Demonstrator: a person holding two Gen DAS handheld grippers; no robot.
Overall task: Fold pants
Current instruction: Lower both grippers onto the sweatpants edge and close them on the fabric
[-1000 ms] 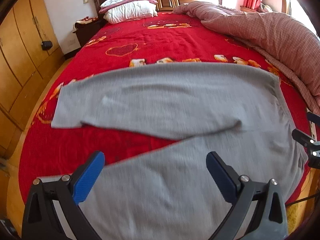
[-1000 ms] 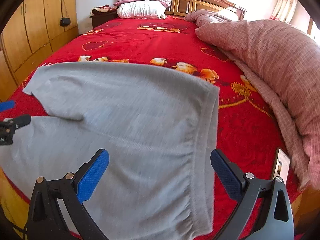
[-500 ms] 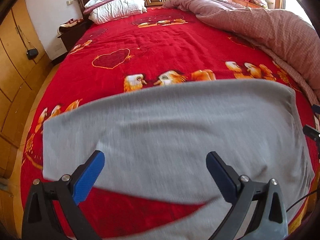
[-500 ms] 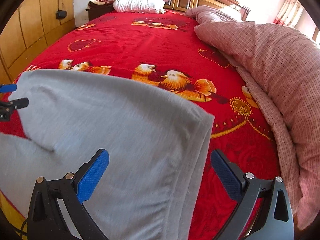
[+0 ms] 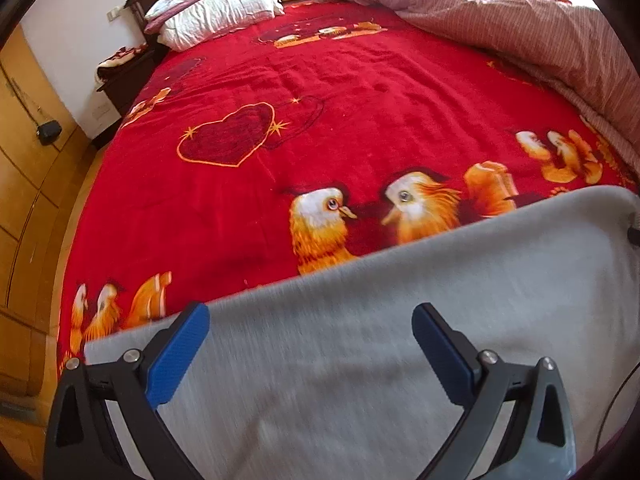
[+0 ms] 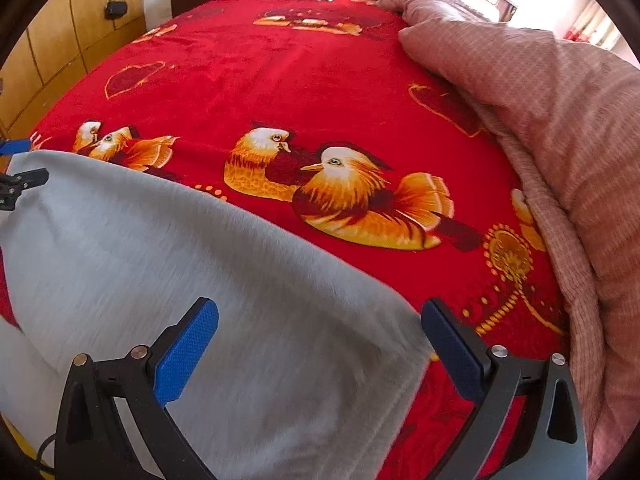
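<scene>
Grey pants (image 5: 400, 320) lie flat on the red bedspread (image 5: 320, 100) near the foot of the bed. My left gripper (image 5: 310, 344) is open low over the far leg's upper edge, its blue pads (image 5: 178, 354) apart with nothing between them. The same grey pants (image 6: 200, 260) fill the lower left of the right wrist view. My right gripper (image 6: 320, 342) is open over the waistband corner, empty. At the left edge of that view the left gripper's tip (image 6: 20, 180) shows beside the leg end.
A pink checked quilt (image 6: 560, 140) is heaped along the bed's right side. White pillows (image 5: 220, 12) and a wooden headboard stand at the far end. Wooden wardrobe doors (image 5: 24, 160) line the left wall, with a dark nightstand (image 5: 124, 72) beside the bed.
Both grippers have moved forward and lower over the pants, toward the far leg's upper edge. The near leg has dropped out of view. Both stay open.
</scene>
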